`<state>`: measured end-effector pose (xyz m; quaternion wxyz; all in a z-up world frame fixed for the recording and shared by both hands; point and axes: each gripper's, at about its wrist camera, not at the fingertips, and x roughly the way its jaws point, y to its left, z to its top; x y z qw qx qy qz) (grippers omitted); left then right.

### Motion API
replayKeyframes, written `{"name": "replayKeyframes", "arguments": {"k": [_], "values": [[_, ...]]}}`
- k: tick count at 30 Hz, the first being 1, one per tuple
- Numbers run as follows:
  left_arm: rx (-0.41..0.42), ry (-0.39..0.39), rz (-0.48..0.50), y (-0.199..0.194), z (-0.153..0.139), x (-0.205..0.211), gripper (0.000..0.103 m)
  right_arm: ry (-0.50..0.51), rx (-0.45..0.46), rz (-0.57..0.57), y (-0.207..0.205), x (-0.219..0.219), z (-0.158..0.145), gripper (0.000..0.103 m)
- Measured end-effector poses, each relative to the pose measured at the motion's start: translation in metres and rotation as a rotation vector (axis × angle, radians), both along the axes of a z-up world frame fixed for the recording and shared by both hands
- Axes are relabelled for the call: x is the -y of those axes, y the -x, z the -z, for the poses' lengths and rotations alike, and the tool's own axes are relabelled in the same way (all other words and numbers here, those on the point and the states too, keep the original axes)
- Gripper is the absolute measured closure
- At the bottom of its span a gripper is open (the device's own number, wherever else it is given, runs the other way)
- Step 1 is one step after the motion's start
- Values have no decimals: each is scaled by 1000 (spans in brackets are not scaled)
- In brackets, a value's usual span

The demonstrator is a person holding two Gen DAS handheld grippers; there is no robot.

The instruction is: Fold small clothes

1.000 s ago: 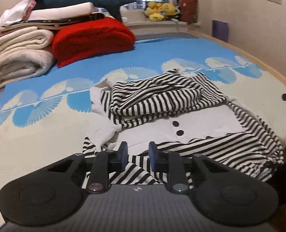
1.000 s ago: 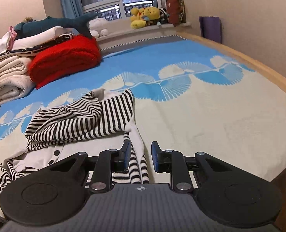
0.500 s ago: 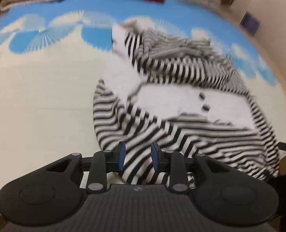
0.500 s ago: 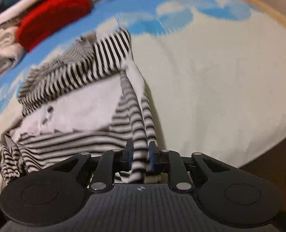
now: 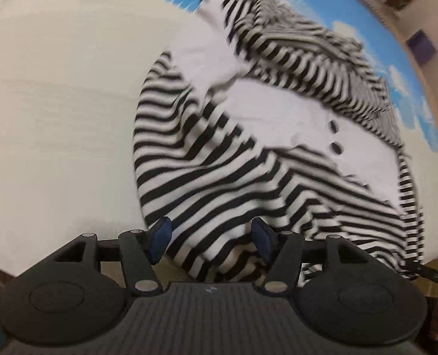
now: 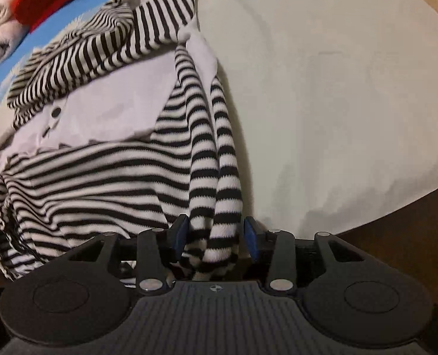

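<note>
On bedding (image 5: 56, 118), we are opening both grippers, left (image 5: 211, 241) and right (image 6: 216, 236), around a soft, limp striped top's (image 5: 219, 177) hem and sleeves, gripping nothing.

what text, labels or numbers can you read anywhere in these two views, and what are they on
No readable words, brands or numbers in either view.
Small round emblem on the left tool's grey housing: a symbol, no letters.
The same emblem on the right tool's housing: no letters.
Striped garment: no visible tag or print.
Bedsheet: pattern only.
</note>
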<state>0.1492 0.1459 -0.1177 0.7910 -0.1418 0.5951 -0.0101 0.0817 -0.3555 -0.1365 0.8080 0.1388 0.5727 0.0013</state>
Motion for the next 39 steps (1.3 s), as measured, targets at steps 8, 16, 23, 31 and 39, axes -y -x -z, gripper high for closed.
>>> {"name": "replayKeyframes", "arguments": {"k": [8, 16, 23, 31, 39], "values": [[23, 34, -30, 5, -1, 1, 38, 18, -22, -18, 4, -4, 5, 61], [13, 0, 17, 2, 3, 16, 38, 15, -19, -23, 7, -5, 4, 61], [-17, -33, 26, -4, 10, 24, 40, 5, -15, -14, 9, -2, 5, 61], [-20, -27, 67, -2, 12, 25, 96, 6, -19, -15, 6, -5, 6, 61], [94, -8, 67, 16, -38, 17, 99, 32, 42, -19, 8, -9, -6, 88]]}}
